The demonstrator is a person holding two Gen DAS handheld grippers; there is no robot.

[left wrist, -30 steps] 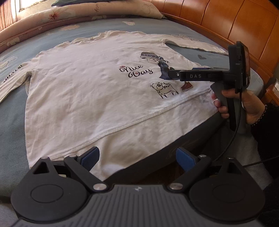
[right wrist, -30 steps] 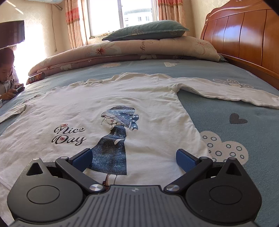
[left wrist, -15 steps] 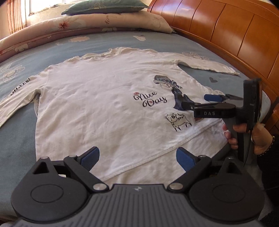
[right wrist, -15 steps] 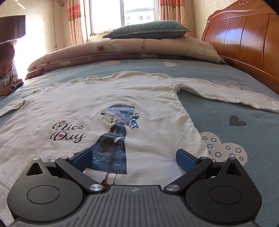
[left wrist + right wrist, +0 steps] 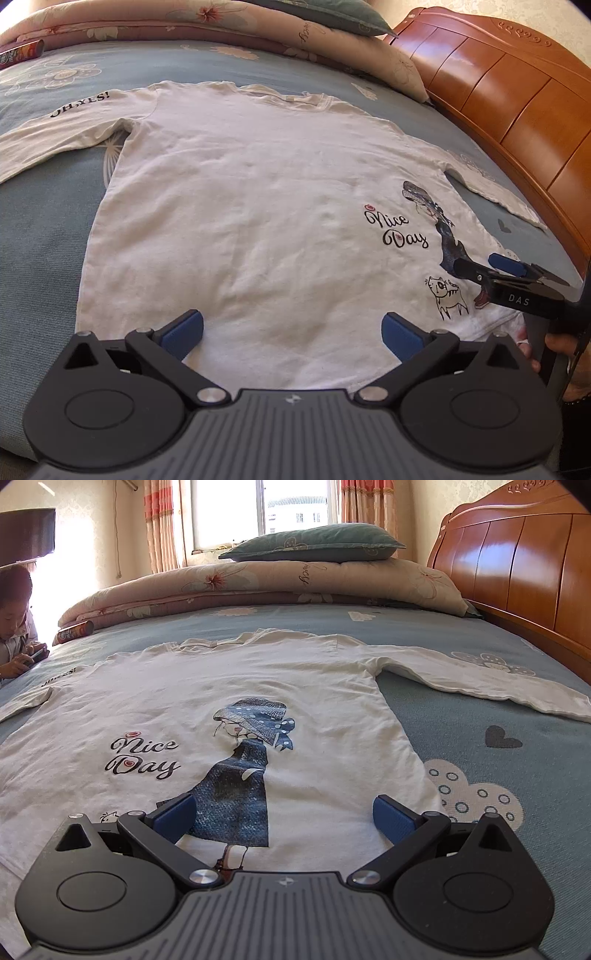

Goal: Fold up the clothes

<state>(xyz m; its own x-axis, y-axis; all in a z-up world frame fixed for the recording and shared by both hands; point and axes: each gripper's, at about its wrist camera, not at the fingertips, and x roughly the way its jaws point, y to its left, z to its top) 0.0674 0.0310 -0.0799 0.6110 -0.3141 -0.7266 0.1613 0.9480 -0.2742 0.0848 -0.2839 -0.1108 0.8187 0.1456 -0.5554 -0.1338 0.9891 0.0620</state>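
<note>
Left wrist view: a white long-sleeved shirt (image 5: 258,221) lies flat, print up, on a blue bed (image 5: 40,240), its hem just ahead of the left gripper (image 5: 291,332), whose fingers have just been opening and now stand released, nothing between them. Right of those fingers the right gripper (image 5: 491,267) hovers low over the hem corner by the cat print; the right wrist view shows its fingers released too, spread over the printed skirt and holding nothing. One sleeve (image 5: 480,683) stretches away beyond the right fingers toward the headboard (image 5: 517,565); the other runs off to the left of the left fingers. No fold looks started. For a clean first fold, each set of fingers should probably pinch a single hem corner, both layers together, and lift evenly so the cloth stays taut.
</note>
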